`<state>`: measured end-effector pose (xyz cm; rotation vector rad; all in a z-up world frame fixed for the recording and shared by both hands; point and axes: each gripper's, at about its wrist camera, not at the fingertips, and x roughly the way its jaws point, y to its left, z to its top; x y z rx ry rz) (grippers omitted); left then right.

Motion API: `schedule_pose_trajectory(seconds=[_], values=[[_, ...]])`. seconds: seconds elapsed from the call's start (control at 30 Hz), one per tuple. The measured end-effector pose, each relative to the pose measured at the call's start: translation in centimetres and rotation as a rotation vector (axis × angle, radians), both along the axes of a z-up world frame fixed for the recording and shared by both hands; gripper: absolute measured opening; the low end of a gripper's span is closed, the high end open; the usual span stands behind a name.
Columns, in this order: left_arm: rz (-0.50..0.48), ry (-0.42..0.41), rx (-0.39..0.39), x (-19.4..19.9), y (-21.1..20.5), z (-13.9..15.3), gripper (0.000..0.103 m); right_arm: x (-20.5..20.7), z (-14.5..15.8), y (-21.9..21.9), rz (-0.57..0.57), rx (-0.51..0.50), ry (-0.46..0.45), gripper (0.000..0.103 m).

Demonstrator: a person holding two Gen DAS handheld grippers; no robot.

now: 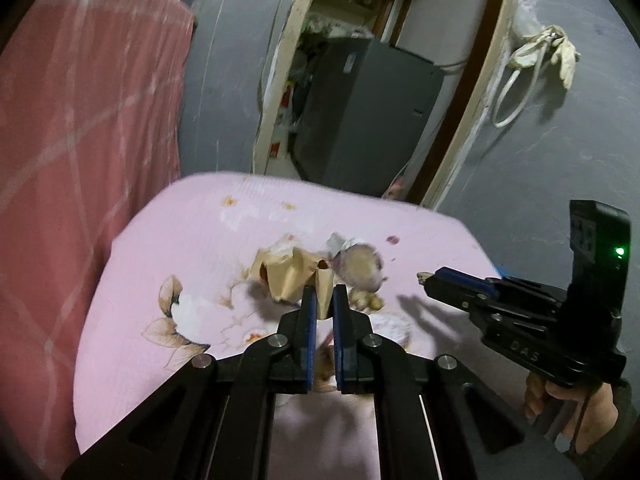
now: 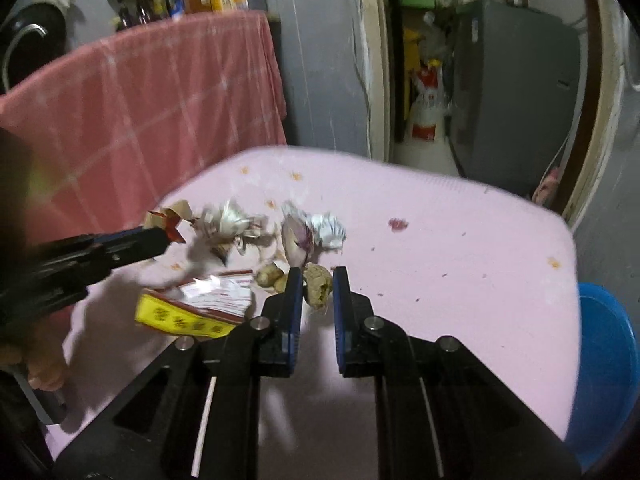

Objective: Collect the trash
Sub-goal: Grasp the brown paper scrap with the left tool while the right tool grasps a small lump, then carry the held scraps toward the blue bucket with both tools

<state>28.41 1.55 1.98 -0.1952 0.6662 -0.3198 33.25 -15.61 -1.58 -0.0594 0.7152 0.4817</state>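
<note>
On right hand-held gripper (image 1: 424, 278), apparently "DAS"

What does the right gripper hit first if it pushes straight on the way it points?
The right gripper already holds a tan lump. Straight ahead, probably the purple onion scrap and crumpled wrapper on the pink tablecloth; depth is unclear.

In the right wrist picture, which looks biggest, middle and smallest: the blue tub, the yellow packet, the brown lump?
Blue tub, partly cut off
Yellow packet
Brown lump, though it sits closest to the camera
</note>
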Motion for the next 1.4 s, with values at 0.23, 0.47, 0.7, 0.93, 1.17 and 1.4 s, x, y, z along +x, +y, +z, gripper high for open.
schedule_pose_trajectory(seconds=[0.23, 0.47, 0.7, 0.93, 1.17, 1.4], values=[[-0.041, -0.165, -0.018, -2.5, -2.5, 3.8, 0.005, -5.3, 5.1, -3.5, -0.066, 0.045, -0.238, 0.015], [-0.111, -0.336, -0.033, -4.7, -7.7, 8.3, 0.005, -10.4, 9.9, -8.4, -0.176, 0.071, -0.449, 0.015], [-0.208, -0.451, -0.016, -6.5, -14.4, 10.7, 0.005, -13.7, 12.4, -13.6, -0.309, 0.068, -0.594, 0.015], [-0.31, -0.462, -0.015, -5.4, -20.9, 11.1, 0.005, -15.0, 12.2, -18.9, -0.425, 0.059, -0.613, 0.015], [-0.389, -0.381, -0.027, -3.1, -25.9, 9.4, 0.005, -14.5, 9.5, -23.2, -0.5, 0.06, -0.555, 0.015], [-0.448, -0.21, -0.02, 0.3, -30.8, 6.6, 0.005, -13.1, 6.2, -27.0, -0.55, 0.11, -0.456, 0.015]])
